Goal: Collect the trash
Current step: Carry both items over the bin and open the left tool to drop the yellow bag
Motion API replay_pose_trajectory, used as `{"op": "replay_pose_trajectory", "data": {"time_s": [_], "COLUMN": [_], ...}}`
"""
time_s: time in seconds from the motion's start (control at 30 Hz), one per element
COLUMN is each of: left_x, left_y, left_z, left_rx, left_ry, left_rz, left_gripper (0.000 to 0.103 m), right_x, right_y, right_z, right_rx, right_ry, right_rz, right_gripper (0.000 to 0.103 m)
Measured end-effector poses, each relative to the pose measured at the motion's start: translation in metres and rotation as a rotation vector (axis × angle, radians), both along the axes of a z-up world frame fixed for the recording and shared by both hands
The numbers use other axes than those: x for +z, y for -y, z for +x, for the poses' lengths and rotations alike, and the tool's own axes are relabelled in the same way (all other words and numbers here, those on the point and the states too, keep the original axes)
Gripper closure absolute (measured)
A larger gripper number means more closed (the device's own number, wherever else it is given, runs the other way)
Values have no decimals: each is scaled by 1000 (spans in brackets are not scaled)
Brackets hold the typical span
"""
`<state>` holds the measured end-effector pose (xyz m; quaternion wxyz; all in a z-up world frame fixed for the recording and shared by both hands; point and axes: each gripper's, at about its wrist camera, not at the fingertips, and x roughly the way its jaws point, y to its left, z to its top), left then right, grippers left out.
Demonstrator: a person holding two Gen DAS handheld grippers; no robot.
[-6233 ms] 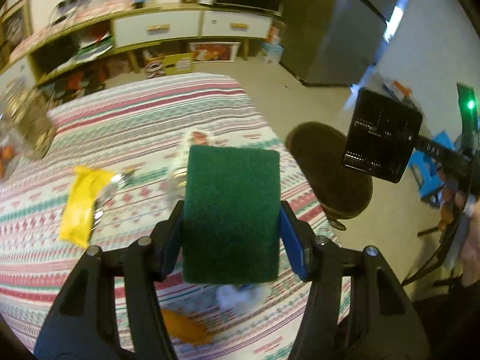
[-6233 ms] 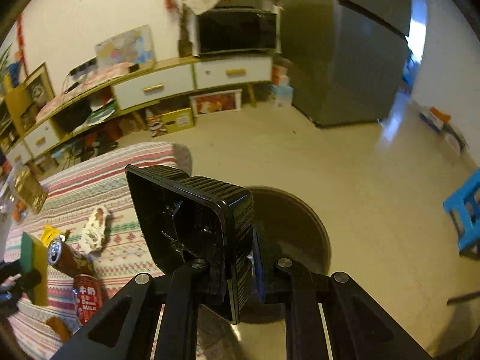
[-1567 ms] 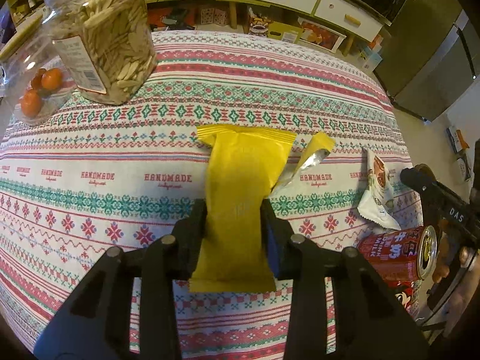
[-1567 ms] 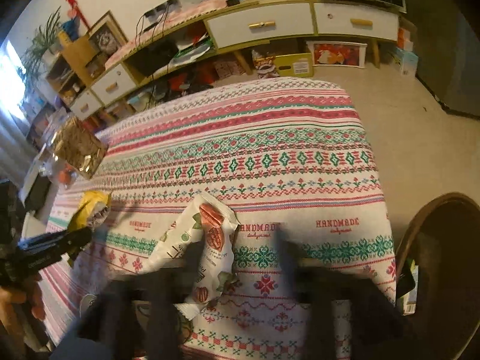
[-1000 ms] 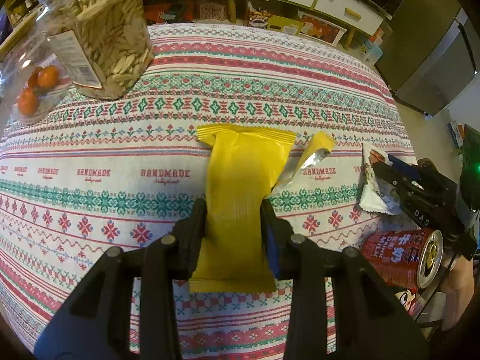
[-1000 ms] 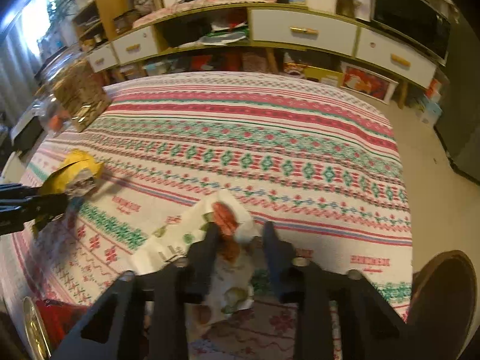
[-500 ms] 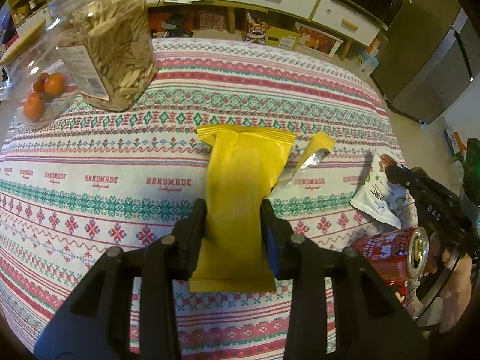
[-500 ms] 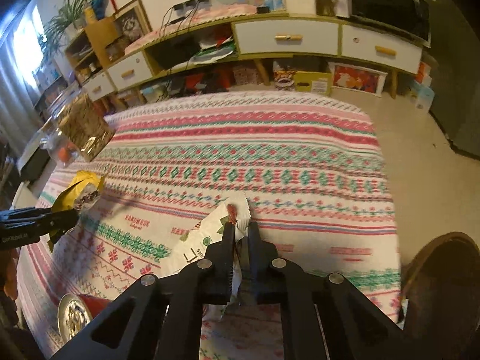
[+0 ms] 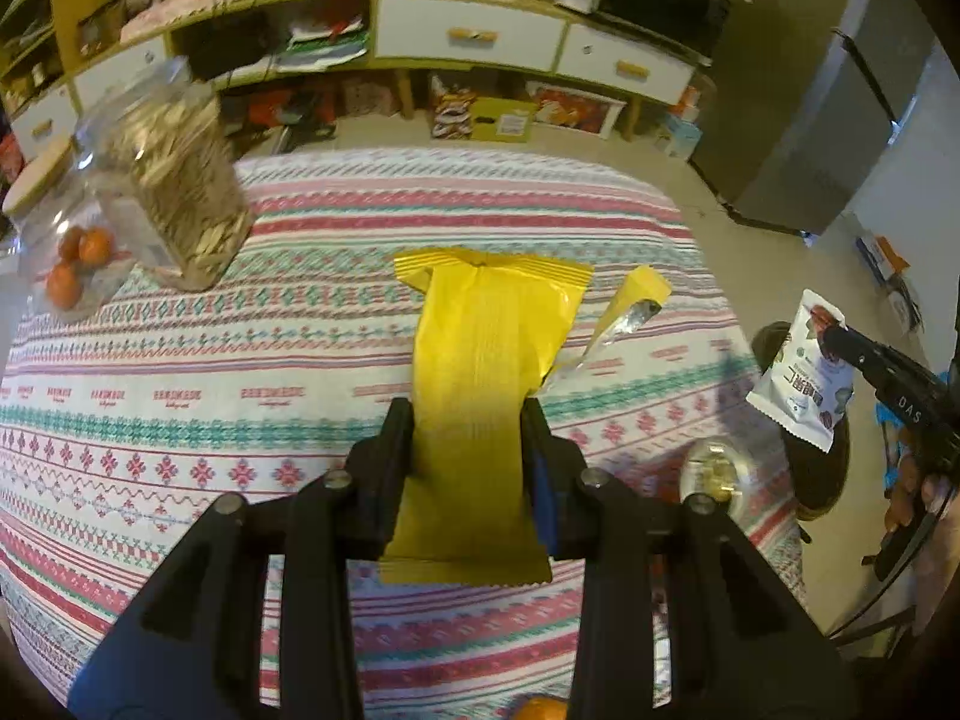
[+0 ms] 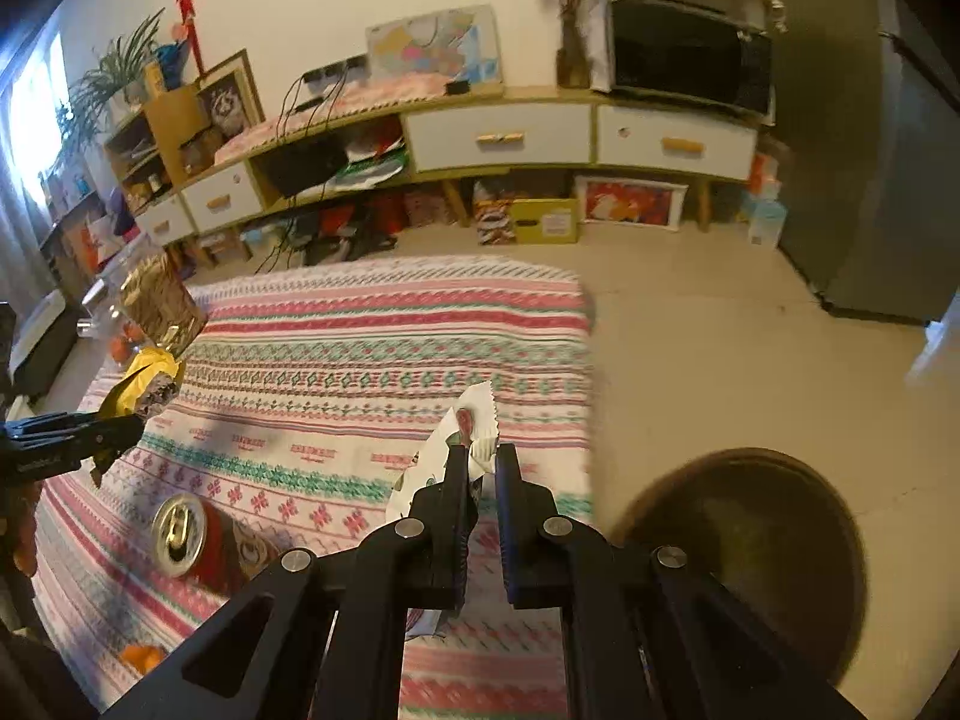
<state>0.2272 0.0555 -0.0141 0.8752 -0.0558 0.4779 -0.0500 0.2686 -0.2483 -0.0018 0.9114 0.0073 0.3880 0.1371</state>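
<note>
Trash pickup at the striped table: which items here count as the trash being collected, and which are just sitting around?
Job:
yellow wrapper in left gripper
white snack packet in right gripper
red can
dark round bin

Lying about:
seed jar
tub of oranges

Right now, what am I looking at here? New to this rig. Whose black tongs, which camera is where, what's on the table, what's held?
No robot: a person holds a two-finger gripper in each hand, with a fisheye camera on each looking along its fingers. The left view shows the left gripper clamped on a yellow wrapper. The right view shows the right gripper pinching a white snack packet. Each gripper appears at the edge of the other's picture. On the striped tablecloth lie a red drink can on its side, a seed jar and a clear container of small orange fruit. A dark round bin stands on the floor.
</note>
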Motion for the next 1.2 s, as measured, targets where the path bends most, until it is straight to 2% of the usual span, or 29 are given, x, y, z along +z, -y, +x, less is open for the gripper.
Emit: {"op": "replay_pose_trajectory", "data": {"time_s": [0.3, 0.5, 0.6, 0.67, 0.8, 0.93, 1.2], "left_x": [31, 42, 42, 38, 30, 22, -4], "left_y": [55, 100, 131, 154, 193, 239, 314], "left_z": [-31, -54, -61, -62, -56, -49, -29], "left_rx": [-109, -190, -245, -284, -335, -389, -472], "left_ry": [101, 137, 152, 141, 98, 86, 20], "left_rz": [33, 41, 74, 85, 58, 90, 44], "left_gripper": [66, 66, 66, 66, 66, 66, 66], "right_x": [12, 11, 11, 12, 9, 4, -9], "right_y": [46, 80, 97, 111, 136, 164, 201], "right_z": [-40, -63, -74, -81, -95, -106, -110], "right_rx": [-64, -109, -134, -151, -185, -232, -276], "right_ry": [18, -1, -6, -4, -10, -21, -49], "right_rz": [-28, -45, -41, -43, -52, -48, -58], "right_gripper": [94, 94, 94, 94, 94, 94, 94]}}
